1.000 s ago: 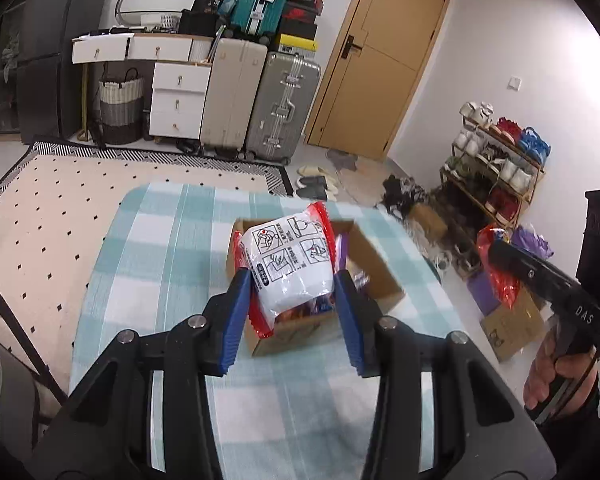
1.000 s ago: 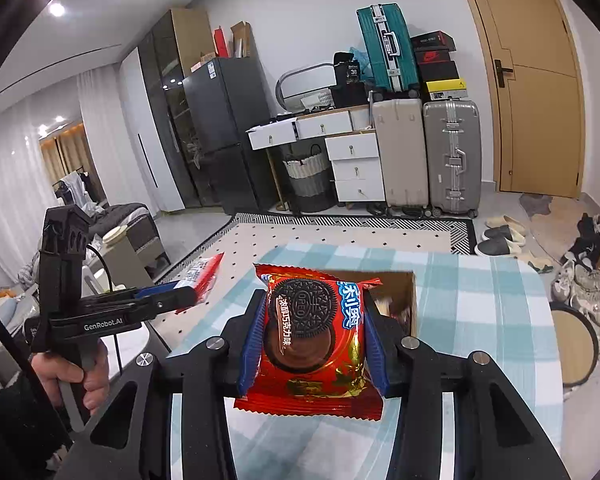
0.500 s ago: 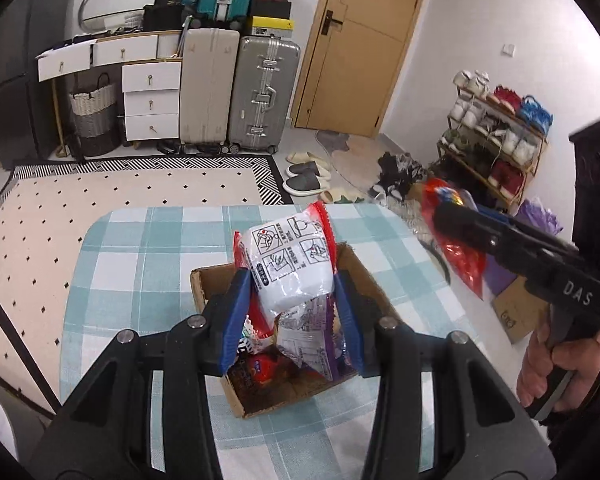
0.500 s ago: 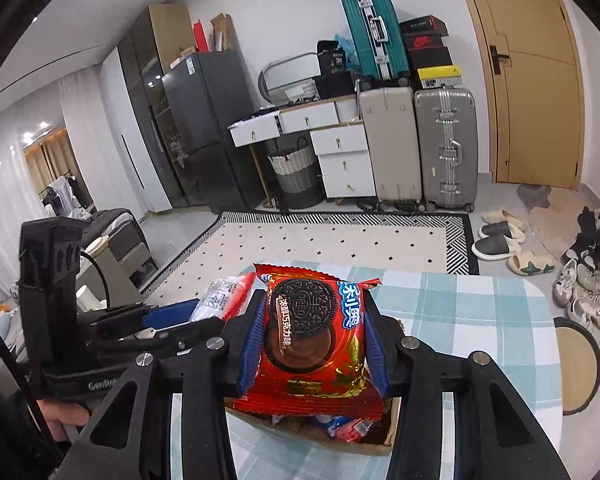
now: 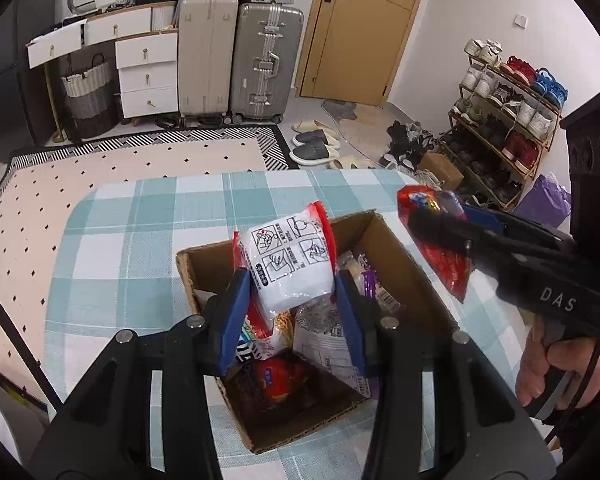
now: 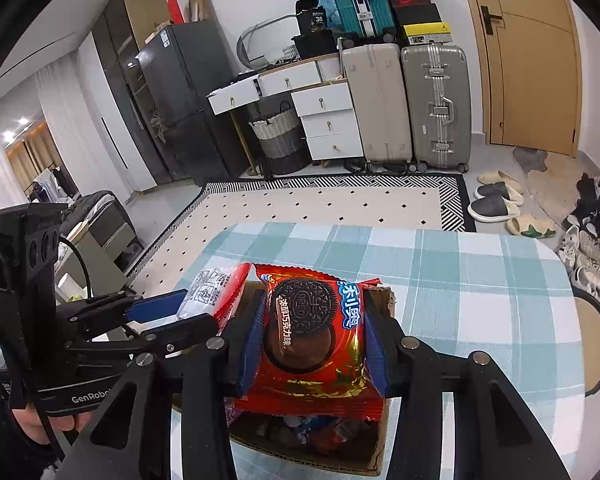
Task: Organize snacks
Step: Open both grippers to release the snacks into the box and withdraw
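Note:
My left gripper (image 5: 294, 304) is shut on a white snack pack with red edges (image 5: 290, 264), held above the open cardboard box (image 5: 400, 252). Inside the box lie several snack packets (image 5: 328, 336). From the right wrist view my right gripper (image 6: 312, 340) is shut on a red Oreo packet (image 6: 312, 344), also over the box (image 6: 380, 452). The left gripper (image 6: 204, 312) with its white pack (image 6: 210, 292) shows just left of the Oreo packet. In the left wrist view the right gripper (image 5: 428, 224) comes in from the right with the red packet (image 5: 444, 256).
The box sits on a table with a teal-checked cloth (image 5: 148, 232). A person's hand (image 5: 556, 364) grips the right tool. Behind stand suitcases (image 5: 236, 56), white drawers (image 5: 144, 68), a door (image 5: 364, 28) and a shoe rack (image 5: 508, 112). A round stool (image 6: 596, 340) is right of the table.
Both grippers have moved forward and down over the box with their packs still held. The box now lies right under them, its contents in view. The two grippers have come closer together.

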Available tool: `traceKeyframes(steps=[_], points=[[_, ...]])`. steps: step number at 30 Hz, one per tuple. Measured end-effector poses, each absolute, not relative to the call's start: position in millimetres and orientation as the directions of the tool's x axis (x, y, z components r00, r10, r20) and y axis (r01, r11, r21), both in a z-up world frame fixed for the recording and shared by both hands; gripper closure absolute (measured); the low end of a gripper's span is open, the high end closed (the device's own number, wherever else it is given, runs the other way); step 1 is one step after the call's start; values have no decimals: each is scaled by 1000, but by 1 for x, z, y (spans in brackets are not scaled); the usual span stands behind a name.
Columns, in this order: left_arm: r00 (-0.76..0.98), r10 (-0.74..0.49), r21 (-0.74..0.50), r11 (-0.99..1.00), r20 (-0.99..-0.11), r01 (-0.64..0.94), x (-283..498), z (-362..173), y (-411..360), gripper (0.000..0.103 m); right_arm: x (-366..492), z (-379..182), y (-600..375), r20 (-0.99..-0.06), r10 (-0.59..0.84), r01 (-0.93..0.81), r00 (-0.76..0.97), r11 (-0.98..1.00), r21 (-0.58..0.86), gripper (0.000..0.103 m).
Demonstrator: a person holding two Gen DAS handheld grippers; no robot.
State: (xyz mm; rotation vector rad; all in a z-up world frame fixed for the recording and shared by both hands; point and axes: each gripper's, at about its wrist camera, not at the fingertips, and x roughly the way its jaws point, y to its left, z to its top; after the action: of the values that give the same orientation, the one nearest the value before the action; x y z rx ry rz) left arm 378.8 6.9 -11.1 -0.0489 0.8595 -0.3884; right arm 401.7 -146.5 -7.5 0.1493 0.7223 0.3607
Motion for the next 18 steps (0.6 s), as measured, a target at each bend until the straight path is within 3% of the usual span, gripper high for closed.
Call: traceKeyframes(steps=[8, 13, 15, 18], points=[[575, -336, -154, 927, -746, 341, 384, -23, -3, 57, 413, -31, -142, -635, 393, -292, 665, 919, 264, 58], [589, -308, -121, 934, -747, 335, 380, -21, -3, 31, 411, -36, -144, -632, 375, -289, 678, 927, 240, 38], [603, -306, -113, 935, -736, 336, 376, -19, 0, 29, 406, -32, -146, -618, 385, -297, 685, 923, 246, 38], [609, -303, -100, 934, -733, 344, 367, -14, 3, 26, 393, -25, -150, -595, 396, -306, 699, 918, 251, 29]])
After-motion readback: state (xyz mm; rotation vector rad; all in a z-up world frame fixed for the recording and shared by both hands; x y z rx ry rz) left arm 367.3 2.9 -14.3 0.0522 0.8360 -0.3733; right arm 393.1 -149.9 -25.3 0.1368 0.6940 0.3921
